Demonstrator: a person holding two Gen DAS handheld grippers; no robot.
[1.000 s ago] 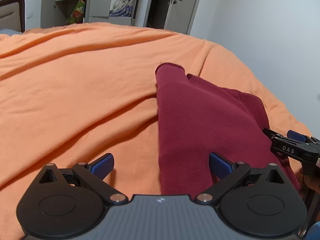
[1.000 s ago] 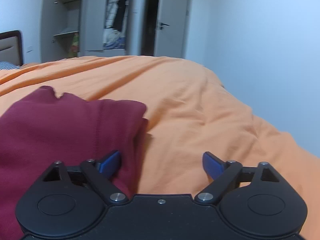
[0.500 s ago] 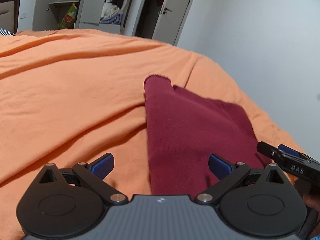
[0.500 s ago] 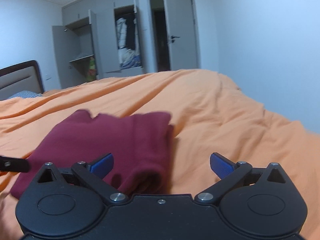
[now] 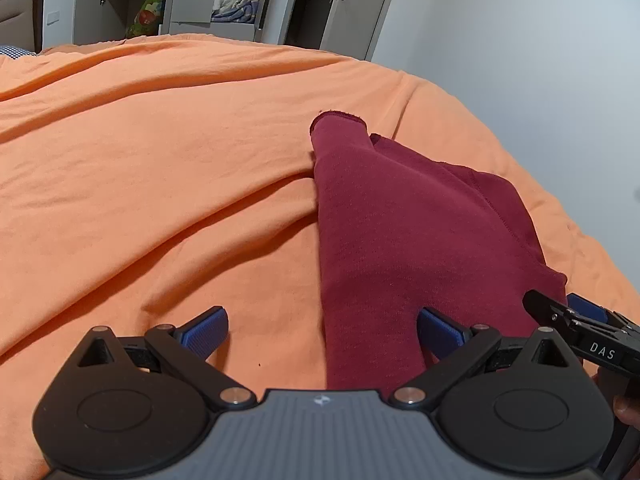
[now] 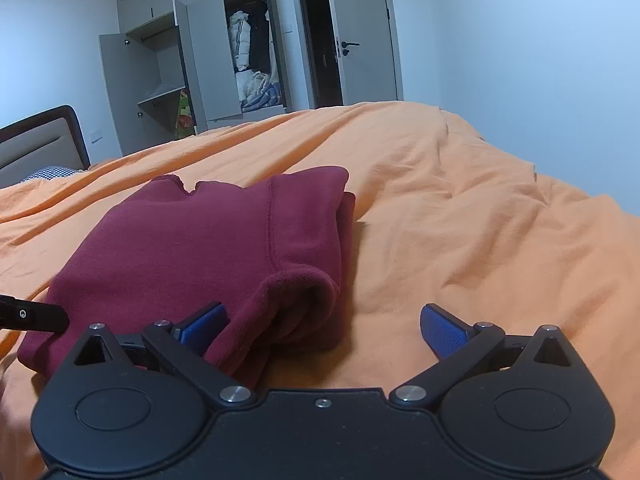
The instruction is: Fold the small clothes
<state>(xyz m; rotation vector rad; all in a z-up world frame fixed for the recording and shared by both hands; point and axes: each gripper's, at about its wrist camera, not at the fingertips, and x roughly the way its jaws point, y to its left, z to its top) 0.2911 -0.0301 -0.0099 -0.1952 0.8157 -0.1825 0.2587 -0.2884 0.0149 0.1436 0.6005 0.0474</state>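
A dark red garment lies folded in layers on the orange bed cover. My left gripper is open and straddles the garment's near left edge, its right finger over the red cloth, its left finger over the cover. In the right wrist view the same red garment shows a rolled fold at its near right corner. My right gripper is open there, its left finger beside that fold, its right finger above bare cover. Neither holds cloth. The right gripper's body shows at the left view's right edge.
The orange bed cover stretches wide on all sides of the garment. A headboard stands at the far left. Behind the bed are an open wardrobe with clothes and a doorway. A white wall runs along the right.
The right gripper has tilted up and drawn back from low over the garment, so more of the room shows. The left view shifted only slightly. Both grippers stayed open.
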